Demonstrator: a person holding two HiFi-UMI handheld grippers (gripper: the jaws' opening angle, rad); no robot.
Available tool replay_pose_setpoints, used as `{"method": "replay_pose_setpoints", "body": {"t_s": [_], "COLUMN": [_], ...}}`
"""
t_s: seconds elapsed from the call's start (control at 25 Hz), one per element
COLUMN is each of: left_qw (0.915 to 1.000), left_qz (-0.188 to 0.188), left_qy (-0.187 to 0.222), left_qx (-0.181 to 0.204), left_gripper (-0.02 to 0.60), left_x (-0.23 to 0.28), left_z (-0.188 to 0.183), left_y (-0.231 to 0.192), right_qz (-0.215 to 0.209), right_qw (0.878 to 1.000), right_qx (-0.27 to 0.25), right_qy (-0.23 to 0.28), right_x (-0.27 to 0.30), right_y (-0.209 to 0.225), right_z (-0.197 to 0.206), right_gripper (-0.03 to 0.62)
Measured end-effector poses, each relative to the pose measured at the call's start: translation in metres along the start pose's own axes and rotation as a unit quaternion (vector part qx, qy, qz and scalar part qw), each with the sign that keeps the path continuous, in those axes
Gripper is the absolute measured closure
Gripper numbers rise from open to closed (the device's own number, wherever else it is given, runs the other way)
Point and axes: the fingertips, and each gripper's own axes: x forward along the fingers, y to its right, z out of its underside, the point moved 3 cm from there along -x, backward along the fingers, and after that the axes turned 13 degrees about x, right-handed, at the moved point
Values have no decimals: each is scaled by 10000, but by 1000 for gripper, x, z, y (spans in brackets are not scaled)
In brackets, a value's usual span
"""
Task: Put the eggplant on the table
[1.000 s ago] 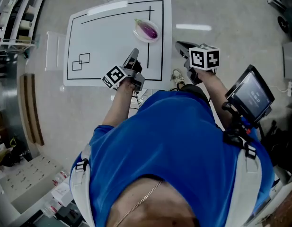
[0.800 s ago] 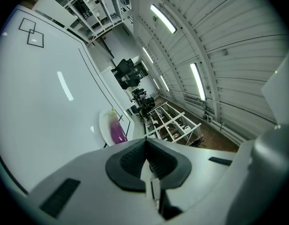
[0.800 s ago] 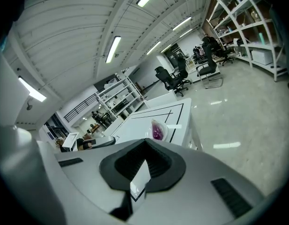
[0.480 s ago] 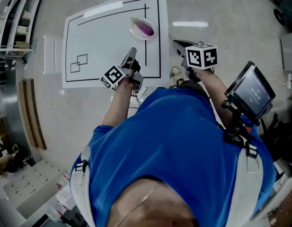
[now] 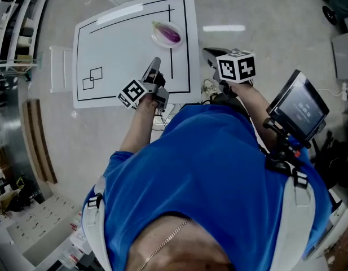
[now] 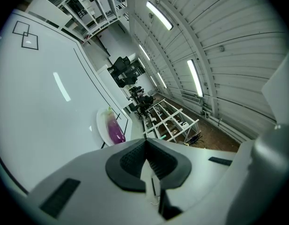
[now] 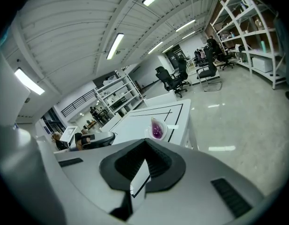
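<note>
A purple eggplant [image 5: 168, 34] lies on a small white plate [image 5: 158, 38] near the far right corner of the white table [image 5: 123, 44]. My left gripper [image 5: 155, 62] hovers over the table's near edge, shut and empty, well short of the plate. In the left gripper view the eggplant [image 6: 115, 130] and plate [image 6: 100, 125] sit ahead beyond the closed left gripper [image 6: 146, 143]. My right gripper [image 5: 208, 52] is off the table's right side, over the floor, also shut on nothing. The right gripper view shows the right gripper [image 7: 145, 143] with the eggplant [image 7: 157, 129] in the distance.
Black lines and two overlapping squares [image 5: 92, 78] are drawn on the table. A screen [image 5: 300, 107] sticks out at the person's right. Shelving [image 5: 13, 16] and wooden boards [image 5: 39, 131] stand left of the table. Office chairs [image 7: 171, 81] and racks [image 7: 252, 27] are further off.
The table and plate have drifted slightly left in the head view. Both grippers stay shut and keep about the same places relative to the table.
</note>
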Motion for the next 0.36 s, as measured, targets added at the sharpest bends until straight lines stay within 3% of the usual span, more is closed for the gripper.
{"method": "replay_pose_setpoints", "body": {"t_s": [0.36], "left_qw": [10000], "left_qz": [-4], "left_qy": [-78], "left_qx": [56], "left_gripper": [574], "left_x": [2], "left_z": [4], "left_y": [4], "right_qz": [49], "right_qw": [10000], "right_qx": [-50], "right_qy": [-70], "right_x": [1], "right_y": [-1], "right_z": [5], "right_gripper": [592]}}
